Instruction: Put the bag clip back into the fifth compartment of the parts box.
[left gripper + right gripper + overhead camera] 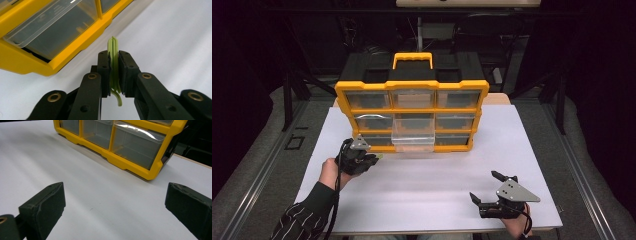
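Work in hand: a small green clip (113,62) is being carried by the left claw (114,75) toward the yellow drawer organizer (412,114).
Left claw state: pressed together on the green clip, which is pinched upright between the pads; its rounded top stands above them and a curled tail hangs below.
Left claw position: low over the bench, just beside the organizer's bottom left corner, as seen in the high view (371,159).
Right claw state: spread wide, nothing held (113,207).
Right claw position: near the front right edge of the bench (484,189), well apart from the organizer.
Done so far: the clip is judged to be picked up; the middle clear drawer (413,134) is drawn out from the lower rows.
Left to do: placement of the clip in a drawer is judged outstanding; the open drawer has not yet been pushed in.
Drawer contents: cannot be told, apart from a pale curved item in the middle left drawer.
Surface: a white, matt bench (437,175), otherwise bare.
Room: dark surroundings; grey floor and metal rails are seen on both sides.
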{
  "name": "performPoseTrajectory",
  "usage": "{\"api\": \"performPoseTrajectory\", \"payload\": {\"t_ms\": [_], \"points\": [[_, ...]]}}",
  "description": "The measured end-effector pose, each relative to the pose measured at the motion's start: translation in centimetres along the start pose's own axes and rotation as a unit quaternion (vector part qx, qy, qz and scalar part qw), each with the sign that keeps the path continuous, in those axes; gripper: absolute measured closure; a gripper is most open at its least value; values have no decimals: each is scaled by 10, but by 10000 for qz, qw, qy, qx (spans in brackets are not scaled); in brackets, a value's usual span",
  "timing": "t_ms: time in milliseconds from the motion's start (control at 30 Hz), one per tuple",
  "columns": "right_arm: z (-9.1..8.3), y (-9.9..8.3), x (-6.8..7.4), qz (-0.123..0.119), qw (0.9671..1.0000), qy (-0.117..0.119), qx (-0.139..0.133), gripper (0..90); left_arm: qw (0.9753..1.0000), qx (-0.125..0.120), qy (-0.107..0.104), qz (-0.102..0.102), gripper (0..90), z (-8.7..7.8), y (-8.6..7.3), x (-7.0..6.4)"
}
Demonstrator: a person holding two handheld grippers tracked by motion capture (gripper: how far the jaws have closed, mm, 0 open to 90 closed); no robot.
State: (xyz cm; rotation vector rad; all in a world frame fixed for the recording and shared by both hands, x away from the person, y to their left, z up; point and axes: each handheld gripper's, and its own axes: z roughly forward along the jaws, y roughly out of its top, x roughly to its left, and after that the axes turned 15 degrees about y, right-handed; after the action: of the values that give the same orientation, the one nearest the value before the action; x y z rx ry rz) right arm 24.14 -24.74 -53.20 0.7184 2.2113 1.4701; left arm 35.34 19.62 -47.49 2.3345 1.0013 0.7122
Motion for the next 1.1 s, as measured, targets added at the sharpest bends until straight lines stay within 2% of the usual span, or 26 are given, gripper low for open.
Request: {"api": "performPoseTrajectory", "payload": {"t_ms": [133, 333, 700, 1100], "points": [[-1, 0, 1, 1, 10000, 6, -15, 26, 9999, -13, -4, 104, 807, -3, 2, 2], [1, 0, 1, 20, 10000, 14, 34, 25, 9996, -158, -193, 105, 807, -9, 5, 8], [1, 0, 1, 26, 10000, -11, 20, 25, 9989, -125, -206, 404, 807, -19, 17, 15], [1, 0, 1, 33, 10000, -42, 6, 24, 9983, -114, -333, 463, 807, -27, 26, 22]]}}
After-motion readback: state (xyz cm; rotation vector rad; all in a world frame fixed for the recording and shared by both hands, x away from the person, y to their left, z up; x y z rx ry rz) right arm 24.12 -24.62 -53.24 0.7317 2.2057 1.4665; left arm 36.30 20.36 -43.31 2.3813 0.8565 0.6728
